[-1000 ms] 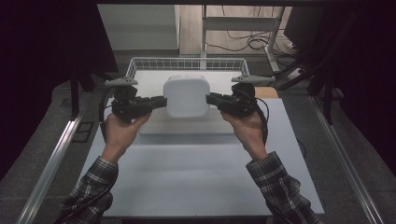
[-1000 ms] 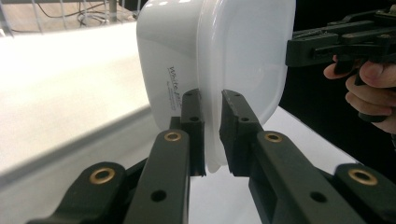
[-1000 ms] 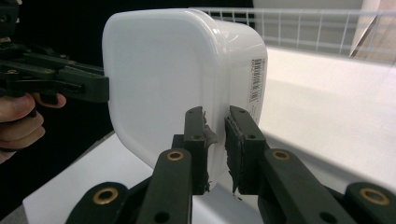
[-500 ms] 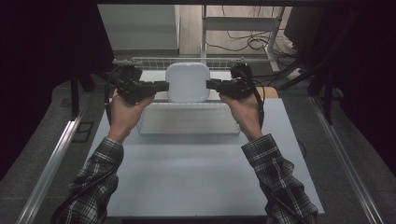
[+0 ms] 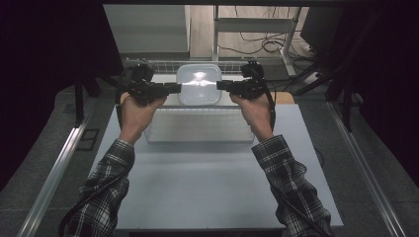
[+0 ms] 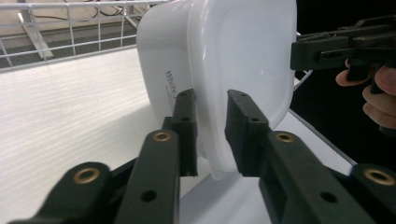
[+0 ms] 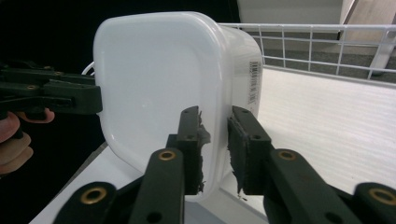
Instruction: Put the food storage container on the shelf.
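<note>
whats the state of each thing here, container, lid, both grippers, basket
container: lifted, held between both grippers by its rim, over the basket
lid: on, closed
left gripper: shut on the container's rim
right gripper: shut on the opposite rim
wire basket: on the table, open top; nothing visible inside it
</note>
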### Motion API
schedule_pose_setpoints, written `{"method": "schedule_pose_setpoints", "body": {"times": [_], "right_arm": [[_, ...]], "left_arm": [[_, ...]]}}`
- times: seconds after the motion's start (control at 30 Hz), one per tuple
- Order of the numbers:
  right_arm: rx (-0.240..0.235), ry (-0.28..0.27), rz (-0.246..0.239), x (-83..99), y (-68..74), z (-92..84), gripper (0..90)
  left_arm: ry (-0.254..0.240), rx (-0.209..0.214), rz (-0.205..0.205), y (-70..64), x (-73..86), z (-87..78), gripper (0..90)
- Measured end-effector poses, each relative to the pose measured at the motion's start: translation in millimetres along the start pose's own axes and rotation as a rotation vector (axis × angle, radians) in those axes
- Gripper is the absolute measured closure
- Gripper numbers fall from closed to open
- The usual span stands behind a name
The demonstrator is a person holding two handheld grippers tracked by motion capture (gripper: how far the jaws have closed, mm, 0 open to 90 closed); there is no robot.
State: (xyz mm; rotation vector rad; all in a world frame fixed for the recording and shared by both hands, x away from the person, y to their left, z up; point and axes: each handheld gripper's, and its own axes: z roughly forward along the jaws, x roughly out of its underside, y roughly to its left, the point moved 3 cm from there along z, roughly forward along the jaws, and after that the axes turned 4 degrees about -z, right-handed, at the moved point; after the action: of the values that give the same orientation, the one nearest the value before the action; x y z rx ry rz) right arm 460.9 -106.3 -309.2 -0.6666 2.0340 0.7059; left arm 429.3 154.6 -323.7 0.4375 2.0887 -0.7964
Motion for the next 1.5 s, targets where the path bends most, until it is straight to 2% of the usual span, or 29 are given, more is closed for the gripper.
{"method": "schedule_pose_setpoints", "body": {"times": [0.27,0.37,0.53,0.63,0.67,0.73,0.8,0.97,1.17,1.23,1.3,1.4,1.43,1.47,1.5], "right_arm": [[0.013,0.007,-0.002,-6.3,0.6,7.9,66.2],[0.037,0.021,-0.019,-8.4,-0.3,14.1,62.8],[0.040,0.023,-0.018,-9.7,-2.8,17.9,60.3],[0.062,0.024,-0.030,-10.6,-4.0,19.5,56.6],[0.090,0.030,-0.046,-11.0,-5.1,21.7,52.4],[0.114,0.029,-0.045,-11.1,-6.6,23.7,49.6],[0.118,0.024,-0.039,-11.5,-7.5,24.5,50.2],[0.137,0.010,-0.031,-14.8,-9.8,29.2,51.4],[0.153,0.013,-0.035,-14.8,-8.0,28.3,51.8],[0.160,0.007,-0.044,-14.7,-7.5,28.0,51.1],[0.165,-0.035,-0.075,-14.2,-6.2,24.0,47.1],[0.146,-0.058,-0.085,-13.4,-5.9,20.7,41.8],[0.134,-0.062,-0.088,-12.8,-5.9,19.7,38.7],[0.099,-0.066,-0.088,-10.7,-5.8,18.0,30.4],[0.083,-0.068,-0.091,-9.1,-5.7,17.3,26.6]], "left_arm": [[-0.005,-0.008,-0.019,5.3,-3.9,7.1,65.2],[-0.002,-0.018,-0.031,8.2,-5.7,11.4,65.1],[-0.001,-0.008,-0.050,12.0,-9.6,14.1,64.9],[0.003,-0.016,-0.060,13.5,-12.0,16.0,60.9],[-0.001,-0.051,-0.049,14.9,-13.2,17.9,58.5],[-0.011,-0.076,-0.051,16.9,-14.8,19.7,54.3],[-0.011,-0.084,-0.049,18.0,-15.9,20.4,52.0],[-0.020,-0.147,-0.034,21.9,-23.7,28.3,48.9],[-0.037,-0.148,-0.038,23.2,-25.0,32.1,45.1],[-0.043,-0.187,-0.006,21.4,-25.2,30.4,43.7],[-0.077,-0.168,0.016,19.3,-25.2,24.5,36.1],[-0.078,-0.149,0.030,17.9,-24.2,20.3,29.1],[-0.083,-0.133,0.036,16.3,-23.0,18.9,29.1],[-0.073,-0.101,0.045,14.2,-20.4,17.3,25.0],[-0.069,-0.078,0.044,12.7,-18.5,17.0,23.3]]}}
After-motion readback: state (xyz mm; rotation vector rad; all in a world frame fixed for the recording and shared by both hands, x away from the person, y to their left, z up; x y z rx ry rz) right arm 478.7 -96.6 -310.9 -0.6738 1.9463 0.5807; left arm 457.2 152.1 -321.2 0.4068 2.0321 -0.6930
